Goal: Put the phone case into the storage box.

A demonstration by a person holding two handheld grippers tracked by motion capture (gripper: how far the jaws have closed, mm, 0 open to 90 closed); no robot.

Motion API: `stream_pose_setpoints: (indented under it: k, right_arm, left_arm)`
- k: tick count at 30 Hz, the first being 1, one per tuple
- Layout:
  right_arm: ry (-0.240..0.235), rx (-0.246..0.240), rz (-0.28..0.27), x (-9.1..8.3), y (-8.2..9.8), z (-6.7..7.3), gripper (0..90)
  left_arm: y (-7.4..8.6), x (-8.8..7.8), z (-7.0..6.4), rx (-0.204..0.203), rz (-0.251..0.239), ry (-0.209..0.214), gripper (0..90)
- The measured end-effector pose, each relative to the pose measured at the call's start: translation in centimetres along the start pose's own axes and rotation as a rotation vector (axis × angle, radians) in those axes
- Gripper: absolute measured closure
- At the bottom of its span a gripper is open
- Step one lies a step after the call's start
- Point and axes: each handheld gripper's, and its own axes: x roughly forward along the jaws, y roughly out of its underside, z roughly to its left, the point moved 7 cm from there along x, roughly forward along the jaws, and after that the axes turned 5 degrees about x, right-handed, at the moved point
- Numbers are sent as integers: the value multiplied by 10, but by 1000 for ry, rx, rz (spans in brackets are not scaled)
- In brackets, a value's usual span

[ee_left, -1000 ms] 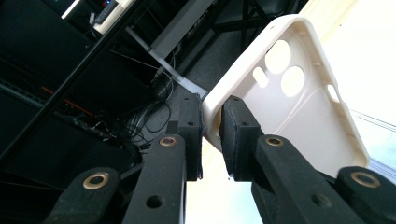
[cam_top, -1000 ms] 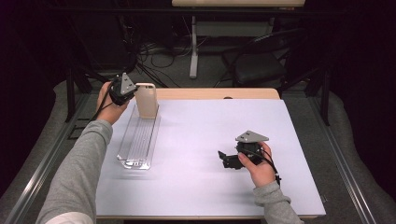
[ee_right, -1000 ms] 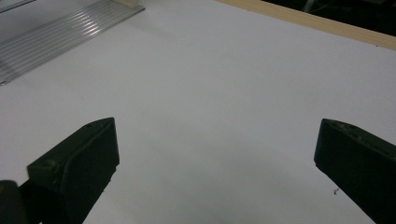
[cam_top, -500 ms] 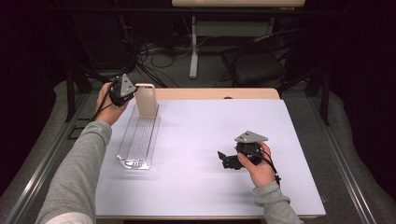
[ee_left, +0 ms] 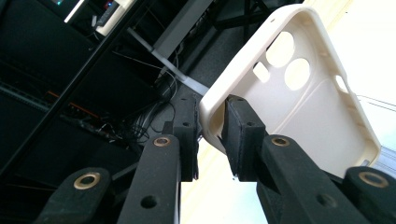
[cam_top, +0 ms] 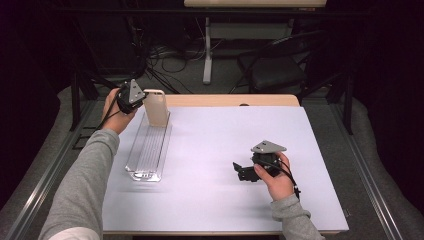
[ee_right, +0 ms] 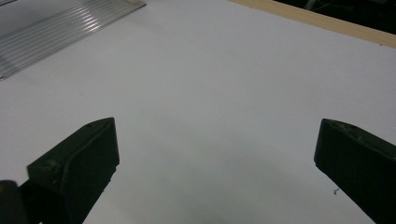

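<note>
My left gripper (ee_left: 211, 135) pinches the rounded rim of a cream, matte phone case (cam_top: 156, 107) with round camera cutouts; its jaws have just eased slightly, pads still on the rim. The case stands upright at the far end of a clear ribbed plastic tray (cam_top: 148, 150). My right gripper (ee_right: 215, 158) rests wide apart over the smooth pale table (cam_top: 220, 200).

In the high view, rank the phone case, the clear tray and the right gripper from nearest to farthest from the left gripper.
1. Phone case: at the table's far left, its edge between the jaws of the left gripper.
2. Clear tray: just below the case, running along the left side toward the person.
3. Right gripper: across the table, near the front right.
</note>
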Motion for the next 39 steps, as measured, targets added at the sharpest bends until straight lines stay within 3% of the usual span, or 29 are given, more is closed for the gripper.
stream_pose_setpoints:
  k: [10, 24, 37, 39]
  right_arm:
    - [3, -4, 0, 0, 0, -1, 0]
    - [1, -8, 4, 1, 1, 1, 0]
    - [-1, -7, 6, 2, 1, 1, 0]
    - [1, -7, 6, 2, 1, 1, 0]
  left_arm:
    - [2, 1, 2, -29, 20, -5, 684]
    - [-1, -2, 3, -52, 5, -19, 473]
    - [0, -8, 3, -56, 36, -13, 452]
    - [1, -10, 5, -80, 38, -16, 452]
